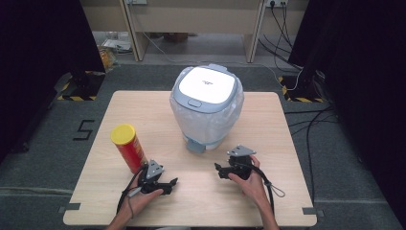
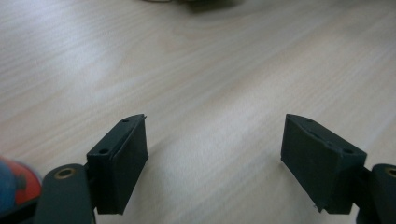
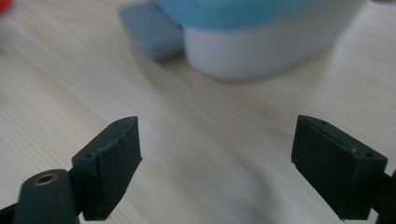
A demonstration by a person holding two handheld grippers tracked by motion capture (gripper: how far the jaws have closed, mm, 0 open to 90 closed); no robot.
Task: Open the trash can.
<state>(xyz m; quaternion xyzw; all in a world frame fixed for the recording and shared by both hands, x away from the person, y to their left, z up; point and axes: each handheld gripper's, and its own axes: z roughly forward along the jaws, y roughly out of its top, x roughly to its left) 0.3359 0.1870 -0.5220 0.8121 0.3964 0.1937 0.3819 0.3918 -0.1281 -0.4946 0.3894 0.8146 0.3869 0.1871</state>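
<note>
A white bin (image 1: pixel 207 108) with a grey-blue lid and a clear plastic liner stands mid-table; its base and grey pedal (image 3: pixel 150 29) fill the top of the right gripper view. A red tube can with a yellow lid (image 1: pixel 128 146) stands upright at the left. My left gripper (image 1: pixel 171 184) rests low over the table just right of the can, open, with bare wood between its jaws (image 2: pixel 215 154). My right gripper (image 1: pixel 219 170) sits in front of the bin, also open and holding nothing (image 3: pixel 217 158).
The light wooden table (image 1: pixel 268 124) has rounded corners and its front edge lies just below my hands. Grey carpet surrounds it, with cables (image 1: pixel 306 124) on the floor at the right and black curtains on both sides.
</note>
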